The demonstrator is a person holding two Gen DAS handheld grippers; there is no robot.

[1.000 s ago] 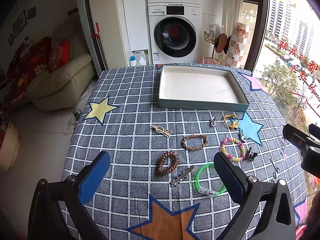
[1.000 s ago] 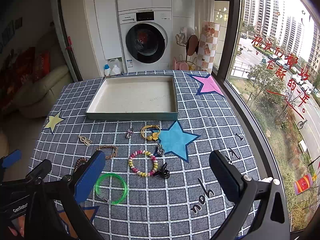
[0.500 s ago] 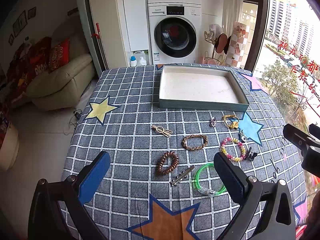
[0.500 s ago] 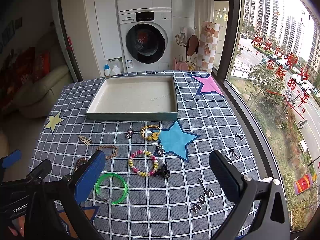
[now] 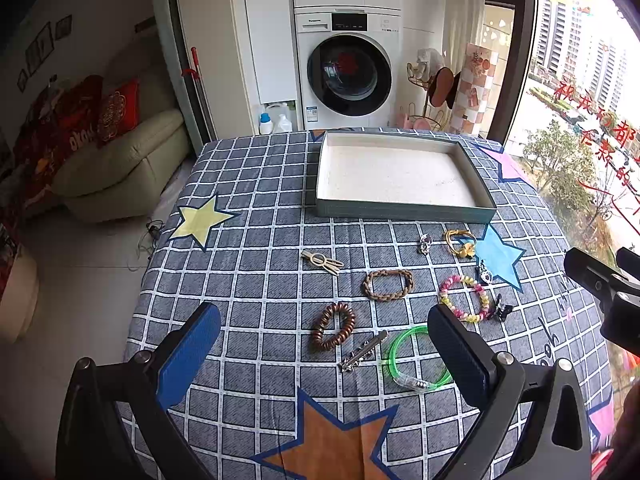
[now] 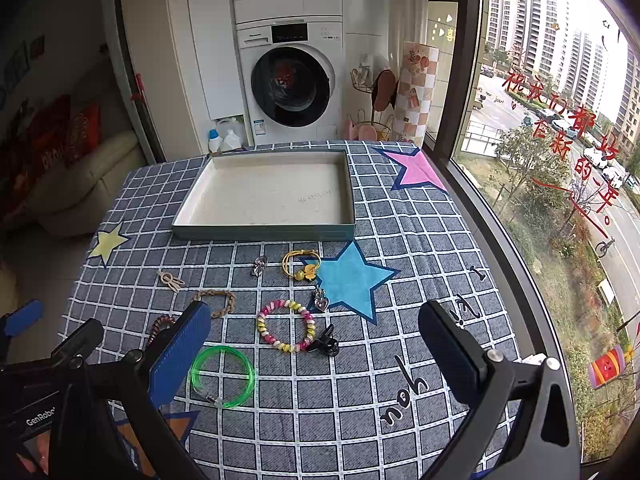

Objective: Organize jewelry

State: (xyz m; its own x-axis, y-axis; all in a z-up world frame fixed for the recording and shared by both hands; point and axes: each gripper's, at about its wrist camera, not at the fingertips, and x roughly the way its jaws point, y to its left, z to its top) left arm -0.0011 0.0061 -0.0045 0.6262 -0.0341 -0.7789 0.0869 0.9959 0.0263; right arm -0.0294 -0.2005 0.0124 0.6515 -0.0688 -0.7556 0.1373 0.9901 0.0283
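Note:
An empty teal tray (image 5: 404,213) (image 6: 264,233) with a white floor sits at the table's far side. Jewelry lies loose in front of it: a brown coil bracelet (image 5: 333,326), a braided bracelet (image 5: 388,284) (image 6: 220,303), a pink-yellow bead bracelet (image 5: 464,303) (image 6: 285,330), a green bangle (image 5: 416,358) (image 6: 222,376), a yellow bracelet (image 5: 460,242) (image 6: 301,266), a beige hair clip (image 5: 322,262) (image 6: 171,281), a silver clip (image 5: 363,351), a black claw clip (image 6: 325,343). My left gripper (image 5: 324,354) and right gripper (image 6: 314,354) are both open and empty, above the near table edge.
The checked tablecloth (image 5: 256,280) with star patches covers the table. A washing machine (image 5: 348,72), a sofa (image 5: 120,168) and a window (image 6: 560,160) lie beyond the table's edges. The right gripper's side shows in the left wrist view (image 5: 608,292).

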